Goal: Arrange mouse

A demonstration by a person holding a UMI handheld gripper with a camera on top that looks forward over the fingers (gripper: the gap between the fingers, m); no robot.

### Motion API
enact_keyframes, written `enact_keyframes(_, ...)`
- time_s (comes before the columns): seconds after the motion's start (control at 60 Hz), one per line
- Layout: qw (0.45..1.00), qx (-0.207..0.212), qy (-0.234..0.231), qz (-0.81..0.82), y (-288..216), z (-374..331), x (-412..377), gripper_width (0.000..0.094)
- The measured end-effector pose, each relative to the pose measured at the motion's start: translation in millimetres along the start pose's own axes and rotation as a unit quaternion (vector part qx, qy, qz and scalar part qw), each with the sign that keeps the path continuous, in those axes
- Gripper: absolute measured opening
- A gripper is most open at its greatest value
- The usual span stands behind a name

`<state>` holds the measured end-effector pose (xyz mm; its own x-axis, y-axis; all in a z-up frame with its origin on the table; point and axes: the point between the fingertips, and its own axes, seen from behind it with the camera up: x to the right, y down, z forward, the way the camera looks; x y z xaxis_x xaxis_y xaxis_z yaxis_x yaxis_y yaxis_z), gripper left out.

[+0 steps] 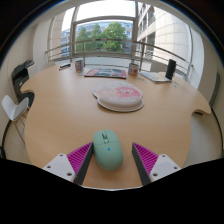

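A mint-green computer mouse (107, 149) lies on the wooden table (60, 110), between my two fingers, its front pointing away from me. My gripper (112, 160) is open: the magenta pads (80, 158) stand on either side of the mouse with a small gap at each side. The mouse rests on the table. A round pink and white mouse pad (120, 96) lies further ahead, beyond the mouse.
At the far edge of the table lie a flat book or tablet (105, 72), a cup (132, 70), a laptop (155, 76) and a dark speaker (170, 68). Chairs (15, 105) stand at the left. Large windows behind.
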<state>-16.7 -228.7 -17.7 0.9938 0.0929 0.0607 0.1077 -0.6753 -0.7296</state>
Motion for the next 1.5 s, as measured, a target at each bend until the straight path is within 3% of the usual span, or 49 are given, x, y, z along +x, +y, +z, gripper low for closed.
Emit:
enact_keyframes(0.133, 1.0, 0.009, -0.018, 0.007, -10, 10, -3, 0.0504)
enact_keyframes(0.3, 1.0, 0.014, -0.016, 0.007, -12, 11, -4, 0.0424)
enact_keyframes(0.483, 0.999, 0.024, -0.009, 0.03, -38, -5, 2, 0.039)
enact_keyframes(0.667, 0.99, 0.119, 0.004, 0.069, -172, -38, 26, 0.0389)
enact_keyframes(0.817, 0.98, 0.18, 0.022, 0.081, -279, -19, 47, 0.0389)
enact_keyframes(0.9, 0.981, 0.174, 0.032, 0.079, -306, 23, 51, 0.0387)
enact_keyframes(1.017, 0.989, 0.121, 0.044, 0.074, -290, 106, 53, 0.0386)
enact_keyframes(1.15, 0.995, 0.038, 0.056, 0.077, -235, 180, 50, 0.0401)
enact_keyframes(1.3, 0.994, -0.003, 0.054, 0.095, -201, 208, 50, 0.0494)
enact_keyframes(1.35, 0.993, -0.004, 0.062, 0.096, -197, 206, 53, 0.0562)
enact_keyframes(1.45, 0.995, 0.003, 0.063, 0.076, -204, 188, 52, 0.0848)
enact_keyframes(1.5, 0.995, 0.007, 0.066, 0.068, -212, 172, 52, 0.0833)
